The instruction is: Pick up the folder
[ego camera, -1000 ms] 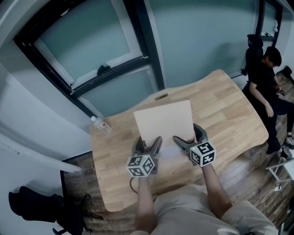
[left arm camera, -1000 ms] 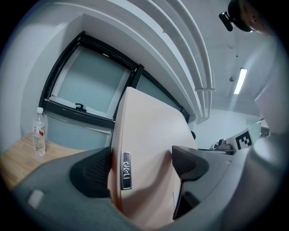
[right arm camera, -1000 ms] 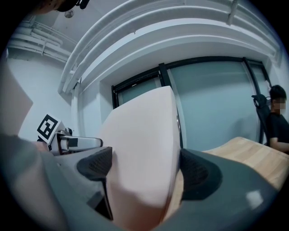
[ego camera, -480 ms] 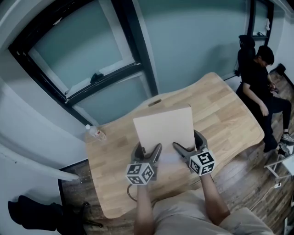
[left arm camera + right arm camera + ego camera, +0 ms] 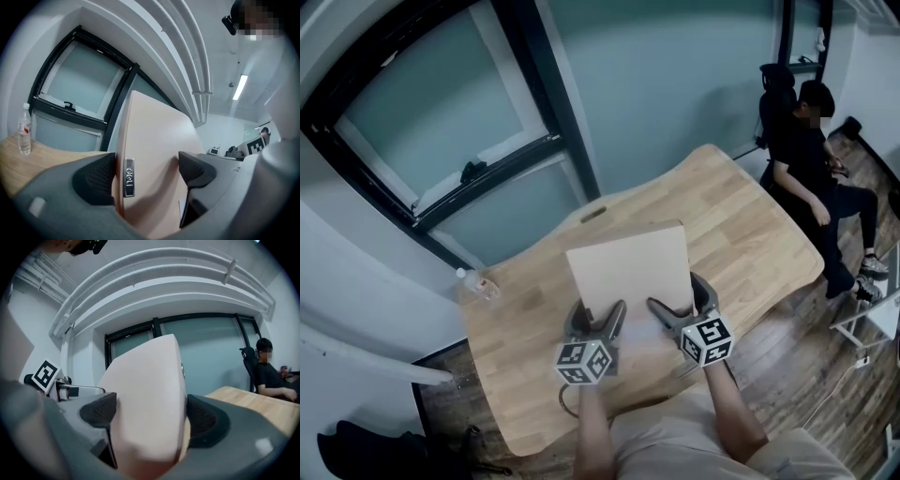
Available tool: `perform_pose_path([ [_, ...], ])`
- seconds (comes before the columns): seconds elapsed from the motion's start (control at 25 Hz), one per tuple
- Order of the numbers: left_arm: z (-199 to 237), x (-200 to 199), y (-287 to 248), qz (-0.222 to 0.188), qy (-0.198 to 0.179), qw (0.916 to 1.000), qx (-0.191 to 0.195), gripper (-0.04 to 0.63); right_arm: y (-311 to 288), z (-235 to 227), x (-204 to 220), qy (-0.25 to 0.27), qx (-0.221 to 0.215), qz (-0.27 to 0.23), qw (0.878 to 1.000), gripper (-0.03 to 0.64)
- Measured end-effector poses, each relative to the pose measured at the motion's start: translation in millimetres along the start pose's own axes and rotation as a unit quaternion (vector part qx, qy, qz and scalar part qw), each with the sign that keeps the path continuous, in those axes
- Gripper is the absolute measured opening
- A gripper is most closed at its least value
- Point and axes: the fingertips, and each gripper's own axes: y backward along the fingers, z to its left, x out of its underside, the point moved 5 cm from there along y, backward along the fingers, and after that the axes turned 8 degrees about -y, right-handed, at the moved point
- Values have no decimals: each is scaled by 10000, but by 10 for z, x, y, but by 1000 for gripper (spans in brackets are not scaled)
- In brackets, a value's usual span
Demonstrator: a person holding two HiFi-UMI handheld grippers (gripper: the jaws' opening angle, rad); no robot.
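The folder [image 5: 628, 272] is a pale beige board, held over the wooden table [image 5: 750, 225] by its near edge. My left gripper [image 5: 598, 319] is shut on its near left corner, and my right gripper [image 5: 680, 302] is shut on its near right corner. In the left gripper view the folder [image 5: 154, 154] rises between the jaws of the left gripper [image 5: 147, 171], its labelled spine against the left pad. The right gripper view shows the folder [image 5: 150, 390] filling the gap of the right gripper [image 5: 150, 416]. Both views look up along it towards the ceiling.
A clear water bottle [image 5: 473, 281] stands at the table's far left corner, also seen as the bottle [image 5: 23, 133]. A person [image 5: 806, 159] in black sits on a chair past the table's right end. Dark-framed glass panels [image 5: 516, 150] run behind the table.
Both grippers keep the same hold on the folder's near corners. The head view has shifted a little, so the table, the bottle and the seated person sit slightly further left in the frame.
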Motion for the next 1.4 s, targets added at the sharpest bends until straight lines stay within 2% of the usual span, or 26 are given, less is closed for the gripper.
perform_pose_path([
  [0.52, -232, 22, -174, 48, -61, 9997, 212, 407, 196, -220, -8, -61, 305, -71, 9995, 465],
  [1.4, -175, 2, -135, 228, -291, 9993, 49, 410, 123, -163, 86, -164, 218, 33, 9996, 463],
])
